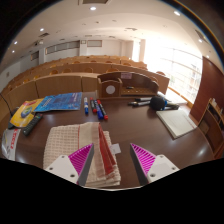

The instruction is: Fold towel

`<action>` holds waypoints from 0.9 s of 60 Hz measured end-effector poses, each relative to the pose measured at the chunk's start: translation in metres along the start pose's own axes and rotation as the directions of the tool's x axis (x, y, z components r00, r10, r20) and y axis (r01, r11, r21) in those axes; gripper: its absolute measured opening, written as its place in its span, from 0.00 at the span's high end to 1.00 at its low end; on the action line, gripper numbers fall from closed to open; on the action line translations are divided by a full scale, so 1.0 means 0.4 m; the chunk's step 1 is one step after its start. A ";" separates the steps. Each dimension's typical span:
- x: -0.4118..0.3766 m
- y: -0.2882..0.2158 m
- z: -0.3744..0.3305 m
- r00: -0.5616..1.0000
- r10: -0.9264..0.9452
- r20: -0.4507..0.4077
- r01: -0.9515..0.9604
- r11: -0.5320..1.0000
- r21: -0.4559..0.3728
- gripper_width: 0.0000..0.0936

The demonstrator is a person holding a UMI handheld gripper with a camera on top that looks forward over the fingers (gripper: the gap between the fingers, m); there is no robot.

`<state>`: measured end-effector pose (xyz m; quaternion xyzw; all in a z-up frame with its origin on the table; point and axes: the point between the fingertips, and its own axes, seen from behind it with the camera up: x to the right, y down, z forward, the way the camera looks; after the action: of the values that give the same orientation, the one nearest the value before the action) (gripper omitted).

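Access over the dark brown table point(130, 125) is partly restricted. The folded towel point(88, 148) occupies the space just ahead of the gripper point(112, 160), lying across the left finger's path, while the spread fingers leave a gap between them. Ahead of the right finger the table surface is bare, offering free passage forward. Beyond the towel, upright markers point(93, 105) and a blue book point(60, 102) block the far left. A yellow item point(25, 113) crowds the left edge. A white pad point(177, 122) and a dark device point(158, 102) obstruct the right. A wooden box point(122, 84) closes off the far side.
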<state>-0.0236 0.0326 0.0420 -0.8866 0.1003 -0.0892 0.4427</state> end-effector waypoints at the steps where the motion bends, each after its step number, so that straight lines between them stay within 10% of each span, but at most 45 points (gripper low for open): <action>1: 0.020 0.000 -0.003 1.000 -0.014 -0.018 0.015 1.000 0.007 0.19; 54: -0.175 0.211 -0.939 0.995 -0.098 -0.011 0.098 0.988 0.122 0.10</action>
<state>-0.1920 -0.2871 0.1917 -0.8614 0.0521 -0.1193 0.4909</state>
